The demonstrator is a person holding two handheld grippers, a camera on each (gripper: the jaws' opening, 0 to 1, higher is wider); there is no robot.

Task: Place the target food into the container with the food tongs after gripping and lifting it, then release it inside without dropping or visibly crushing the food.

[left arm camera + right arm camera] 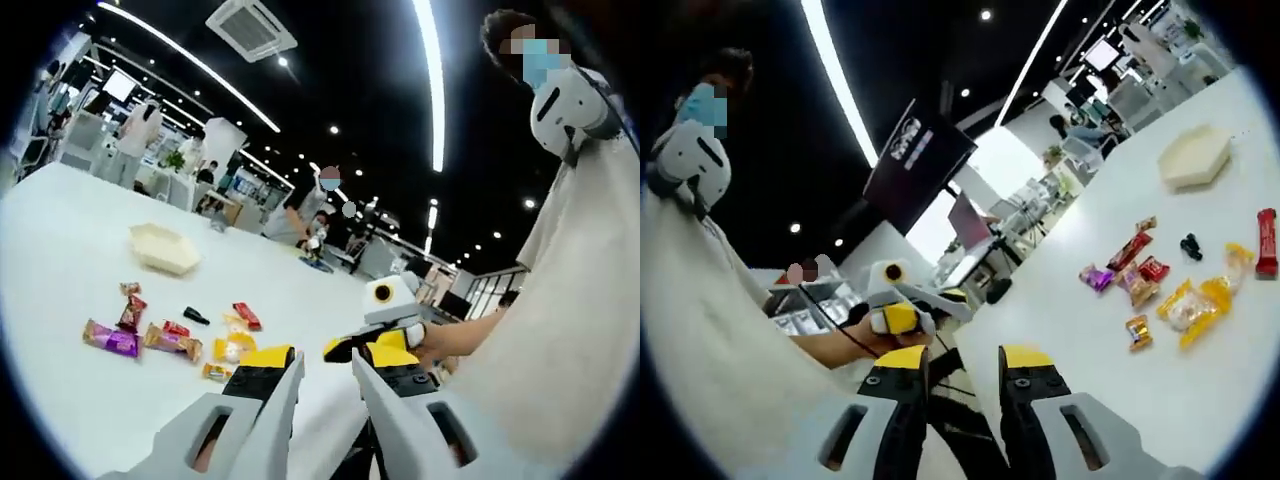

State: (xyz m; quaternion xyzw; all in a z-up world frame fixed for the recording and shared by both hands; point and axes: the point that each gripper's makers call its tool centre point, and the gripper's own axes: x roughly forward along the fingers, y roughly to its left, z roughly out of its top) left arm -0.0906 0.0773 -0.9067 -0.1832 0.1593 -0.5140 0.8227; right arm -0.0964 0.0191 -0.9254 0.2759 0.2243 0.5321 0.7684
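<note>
Several wrapped snacks lie scattered on the white table [70, 250]: a purple packet [112, 338], a red bar [246, 315], yellow packets [232, 348] and a small black object [195, 316]. Behind them sits a cream hexagonal container [165, 248], nothing visible inside it. My left gripper [328, 358] hovers open over the table's near edge, short of the snacks, its jaws holding nothing. In the right gripper view the same snacks, among them the yellow packets [1200, 305] and red bar [1266, 242], lie right of the container [1195, 157]. My right gripper [963, 360] is open, away from them.
The right gripper [345, 345] enters the left gripper view in a hand [440, 340]; the left gripper [930, 305] shows in the right gripper view. A person in white [570, 300] stands at the table's edge. People and desks [135, 135] fill the office behind.
</note>
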